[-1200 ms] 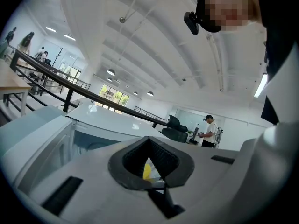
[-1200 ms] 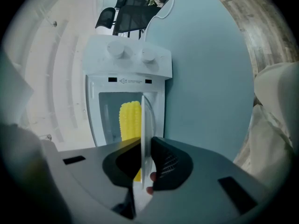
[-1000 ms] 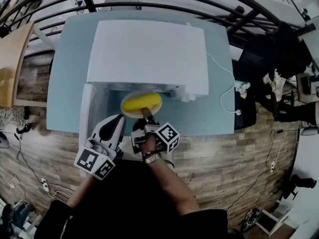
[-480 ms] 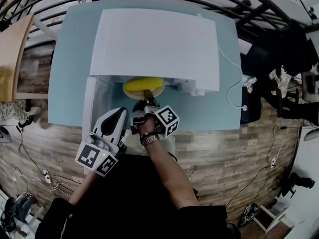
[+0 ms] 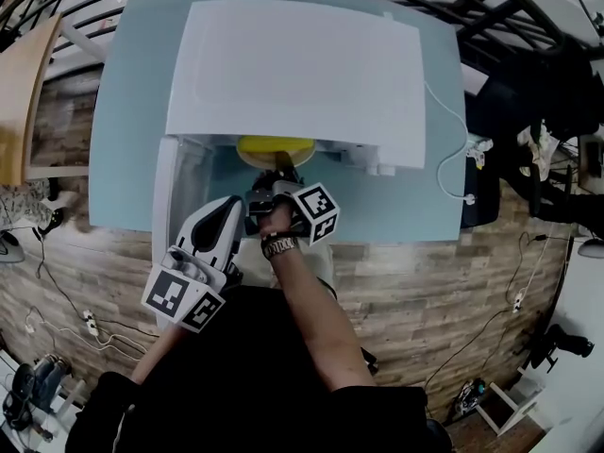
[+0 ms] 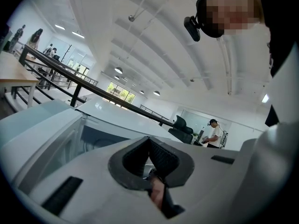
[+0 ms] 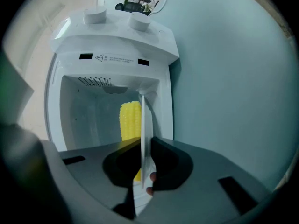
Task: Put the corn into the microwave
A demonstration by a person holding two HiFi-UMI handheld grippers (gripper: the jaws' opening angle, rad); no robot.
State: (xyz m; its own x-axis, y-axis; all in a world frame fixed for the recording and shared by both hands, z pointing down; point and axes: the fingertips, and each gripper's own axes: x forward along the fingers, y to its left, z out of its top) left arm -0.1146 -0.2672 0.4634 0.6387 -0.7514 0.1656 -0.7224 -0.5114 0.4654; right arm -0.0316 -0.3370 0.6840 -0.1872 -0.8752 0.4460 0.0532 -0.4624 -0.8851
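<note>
The white microwave (image 5: 293,74) stands on a pale blue table (image 5: 127,111), its door (image 5: 166,196) swung open to the left. A yellow corn cob (image 5: 274,144) lies on a yellow plate that sits half inside the oven's mouth, the rest hidden under the top. My right gripper (image 5: 281,168) is shut on the plate's near rim. In the right gripper view the plate (image 7: 142,125) runs edge-on between the jaws, with the corn (image 7: 130,118) beside it inside the cavity (image 7: 88,115). My left gripper (image 5: 228,210) hangs by the open door; its jaws (image 6: 149,146) look shut and hold nothing.
A white power cable (image 5: 451,154) trails off the microwave's right side to the table edge. Wood-pattern floor lies below the table's front edge. Black railings run behind the table. A person (image 6: 215,134) stands far off in the left gripper view.
My right gripper has pushed the plate and corn forward, deeper into the microwave; less of the plate shows outside. The left gripper has stayed by the door.
</note>
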